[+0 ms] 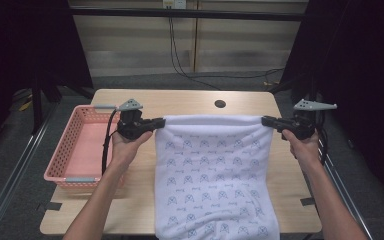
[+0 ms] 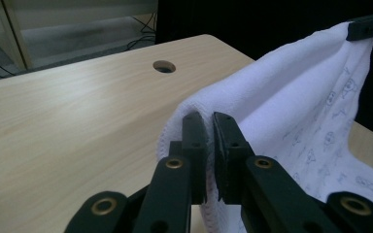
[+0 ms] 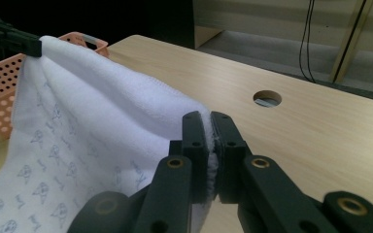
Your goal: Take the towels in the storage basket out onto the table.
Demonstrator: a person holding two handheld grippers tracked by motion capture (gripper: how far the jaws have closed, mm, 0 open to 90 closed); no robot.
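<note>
Your high view looks forward and down over the pale wooden table (image 1: 190,100). Both gripper views sit close, facing each other across its round cable hole (image 2: 164,66).

The high view is evenly lit from above on the pale wooden table (image 1: 195,102), while both sides fall into near-black darkness. The white printed towel (image 1: 214,175) is the brightest area, slightly washed out, with its small blue motifs soft. The picture is low in detail overall.

In the left gripper view, the black jaws at the bottom are dim and slightly blurred; the tabletop behind carries a mild sheen. In the right gripper view, the pink perforated plastic basket (image 3: 0,87) sits in shadow and out of focus.
</note>
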